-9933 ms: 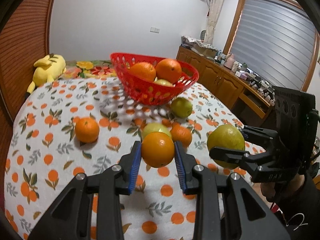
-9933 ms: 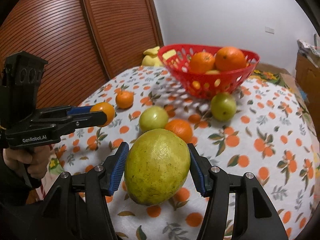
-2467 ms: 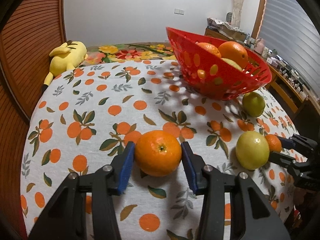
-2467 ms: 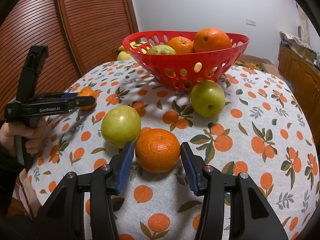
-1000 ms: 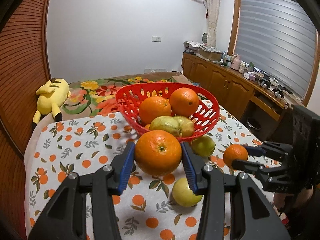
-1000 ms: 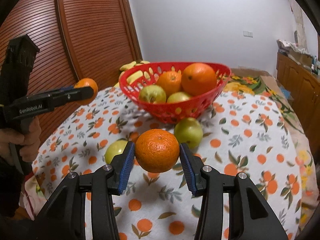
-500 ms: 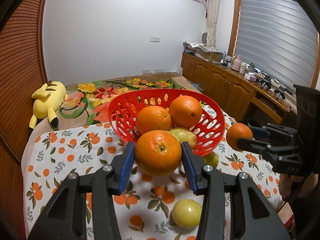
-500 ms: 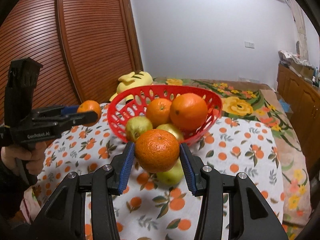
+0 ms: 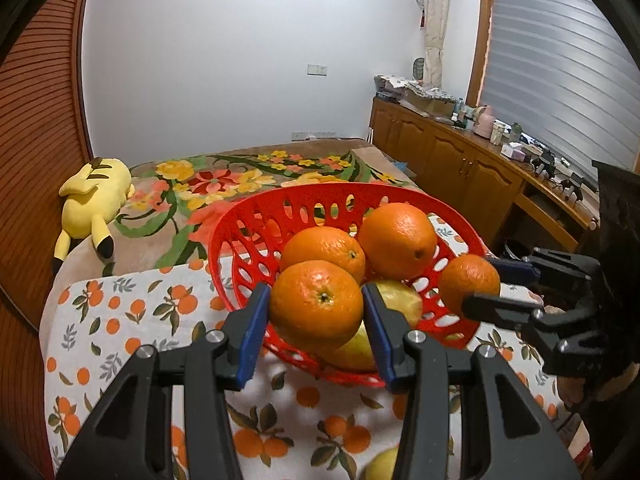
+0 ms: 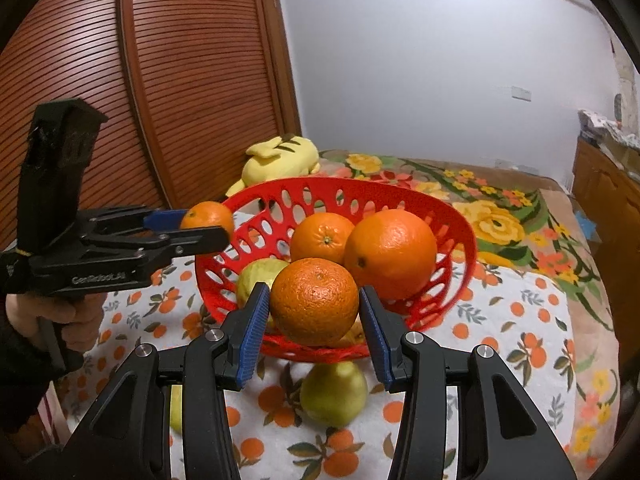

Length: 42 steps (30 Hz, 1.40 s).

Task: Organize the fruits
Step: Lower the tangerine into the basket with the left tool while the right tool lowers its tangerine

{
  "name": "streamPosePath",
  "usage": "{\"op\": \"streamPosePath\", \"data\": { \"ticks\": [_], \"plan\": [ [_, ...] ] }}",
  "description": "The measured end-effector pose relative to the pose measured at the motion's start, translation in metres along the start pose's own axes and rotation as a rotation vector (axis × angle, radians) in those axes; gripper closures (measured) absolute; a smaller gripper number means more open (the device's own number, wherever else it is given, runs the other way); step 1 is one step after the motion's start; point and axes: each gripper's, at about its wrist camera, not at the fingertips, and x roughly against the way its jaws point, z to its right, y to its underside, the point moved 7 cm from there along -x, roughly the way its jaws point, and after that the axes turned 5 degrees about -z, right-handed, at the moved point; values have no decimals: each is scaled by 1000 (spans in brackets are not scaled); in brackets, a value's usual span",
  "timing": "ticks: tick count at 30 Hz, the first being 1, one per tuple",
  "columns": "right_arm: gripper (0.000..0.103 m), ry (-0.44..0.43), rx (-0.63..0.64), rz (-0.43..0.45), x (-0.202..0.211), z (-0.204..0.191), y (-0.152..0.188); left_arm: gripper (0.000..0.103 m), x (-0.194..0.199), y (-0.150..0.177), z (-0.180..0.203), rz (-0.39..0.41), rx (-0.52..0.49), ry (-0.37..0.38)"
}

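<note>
My left gripper [image 9: 316,306] is clamped on an orange [image 9: 317,304], and my right gripper [image 10: 314,304] on a second orange [image 10: 314,301], both at the near rim of the red basket [image 10: 460,264]. Only the right view shows a green fruit [image 10: 334,394] on the cloth under the basket.

Both tongs, left [image 9: 316,316] and right [image 10: 314,312], are raised, level and clamped on what they carry, facing each other.
</note>
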Motion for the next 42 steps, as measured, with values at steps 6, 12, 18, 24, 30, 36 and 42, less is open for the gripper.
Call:
{"op": "streamPosePath", "data": {
  "ticks": [6, 12, 18, 24, 30, 36, 42],
  "plan": [
    [57, -8, 6, -17, -10, 2, 1, 58, -12, -11, -7, -5, 0, -10],
    [56, -13, 6, -29, -17, 2, 0, 58, -23, -17, -11, -14, 0, -18],
    [56, -17, 5, -34, -21, 2, 1, 58, -32, -22, -15, -18, -2, -29],
    [55, -11, -11, -10, -17, 5, -2, 58, -42, -29, -22, -26, 1, -44],
    [54, 0, -23, 4, -8, 11, 0, 58, -50, -36, -25, -34, -5, -53],
    [54, 14, -32, 4, -2, 17, 6, 58, -53, -40, -28, -37, -2, -60],
    [53, 17, -41, 8, 4, 18, 11, 56, -52, -42, -32, -41, 3, -61]
  ]
}}
